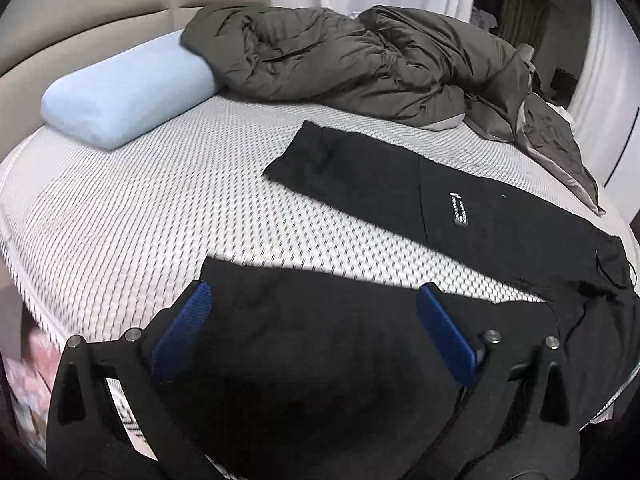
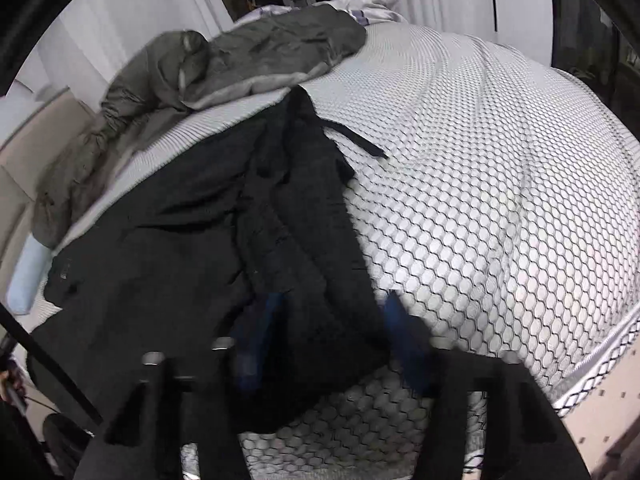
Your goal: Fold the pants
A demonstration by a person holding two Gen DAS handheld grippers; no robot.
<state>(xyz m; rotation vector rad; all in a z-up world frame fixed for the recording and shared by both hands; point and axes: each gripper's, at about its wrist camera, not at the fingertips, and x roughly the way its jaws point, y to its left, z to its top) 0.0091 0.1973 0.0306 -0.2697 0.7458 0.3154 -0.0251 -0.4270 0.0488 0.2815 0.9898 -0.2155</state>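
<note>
Black pants (image 1: 500,224) lie spread on the mattress (image 1: 140,200), one leg reaching up left with a small white logo (image 1: 456,210) on it. The other leg (image 1: 304,360) lies near the bed's front edge, under my left gripper (image 1: 316,290). That gripper stands wide open, its blue pads (image 1: 188,332) on either side of the leg's end. In the right wrist view the pants (image 2: 180,240) bunch at the waist, with a drawstring (image 2: 356,140) trailing right. My right gripper (image 2: 334,300) is blurred, its jaws apart with waist cloth lying between the pads.
A light blue pillow (image 1: 128,92) rests against the beige headboard (image 1: 120,8). A crumpled olive duvet (image 1: 360,60) fills the back of the bed, close to the upper pant leg. Bare honeycomb-patterned mattress (image 2: 480,200) spreads to the right, down to the bed's edge (image 2: 600,380).
</note>
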